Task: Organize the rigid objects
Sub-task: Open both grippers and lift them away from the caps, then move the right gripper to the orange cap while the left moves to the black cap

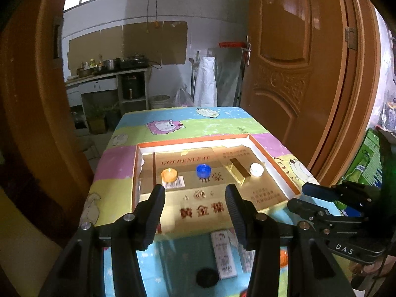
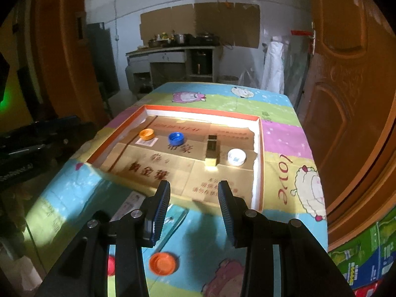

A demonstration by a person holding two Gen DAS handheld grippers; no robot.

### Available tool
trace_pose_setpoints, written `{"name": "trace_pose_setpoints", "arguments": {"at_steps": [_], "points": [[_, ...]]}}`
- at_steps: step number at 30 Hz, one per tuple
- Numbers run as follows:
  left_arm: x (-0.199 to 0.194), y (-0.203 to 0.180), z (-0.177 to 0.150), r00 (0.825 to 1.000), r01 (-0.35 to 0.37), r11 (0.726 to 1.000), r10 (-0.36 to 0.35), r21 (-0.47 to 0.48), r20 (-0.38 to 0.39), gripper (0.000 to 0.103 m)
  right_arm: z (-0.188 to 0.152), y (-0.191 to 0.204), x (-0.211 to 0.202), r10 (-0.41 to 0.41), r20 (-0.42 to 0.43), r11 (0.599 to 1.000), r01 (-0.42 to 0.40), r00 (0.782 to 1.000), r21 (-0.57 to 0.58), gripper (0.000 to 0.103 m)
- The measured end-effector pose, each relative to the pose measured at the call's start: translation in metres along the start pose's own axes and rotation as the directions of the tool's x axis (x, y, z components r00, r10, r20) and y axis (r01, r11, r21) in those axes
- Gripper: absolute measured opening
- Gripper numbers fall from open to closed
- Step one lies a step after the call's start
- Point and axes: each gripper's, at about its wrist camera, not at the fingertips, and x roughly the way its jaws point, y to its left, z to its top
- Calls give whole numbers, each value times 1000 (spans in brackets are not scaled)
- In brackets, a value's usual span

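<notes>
Both my grippers hang above the near end of a table covered with a cartoon-sheep cloth (image 1: 222, 123). My left gripper (image 1: 195, 212) has its jaws spread wide with nothing between them, and my right gripper (image 2: 194, 208) is parted too, a bit narrower, also empty. Straight ahead of both sits a shallow cardboard tray (image 1: 272, 158) with an orange rim and a gold printed floor. Inside it, from the left gripper's view: an orange cap (image 1: 169, 175) ahead-left resting partly on a barcode sticker (image 1: 174, 185), a blue cap (image 1: 204, 170) ahead and roughly centred, a gold rectangular box (image 1: 240, 173) ahead-right, and a white cap (image 1: 256, 169) just beside the box on its far right side; all four are apart except that last pair, which look close but I cannot tell if they touch. Below my left jaws, outside the tray, lies a white printed box (image 1: 224, 255) with a black cap (image 1: 207, 277) near its left corner. Under my right gripper, also outside the tray on the cloth, is another orange cap (image 2: 163, 262), and a red cap (image 2: 111, 264) peeks out behind my left finger there. My right gripper shows at the right edge of the left view.
</notes>
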Motion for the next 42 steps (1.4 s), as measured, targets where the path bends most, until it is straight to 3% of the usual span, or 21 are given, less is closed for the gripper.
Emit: {"name": "trace_pose_setpoints", "arguments": {"at_steps": [6, 16, 25, 42], "points": [[-17, 0, -18, 1000, 9, 1000, -9, -2, 5, 50, -18, 14, -15, 9, 9, 1000, -9, 1000, -3, 49], [-26, -1, -54, 1000, 22, 1000, -22, -5, -18, 50, -52, 25, -25, 29, -24, 999, -28, 999, 20, 50], [-13, -5, -87, 995, 43, 999, -40, 23, -95, 50, -74, 27, -19, 32, -62, 999, -29, 998, 46, 50], [26, 0, -109, 971, 52, 998, -46, 18, -233, 50, -89, 25, -1, 45, -116, 997, -38, 992, 65, 50]]}}
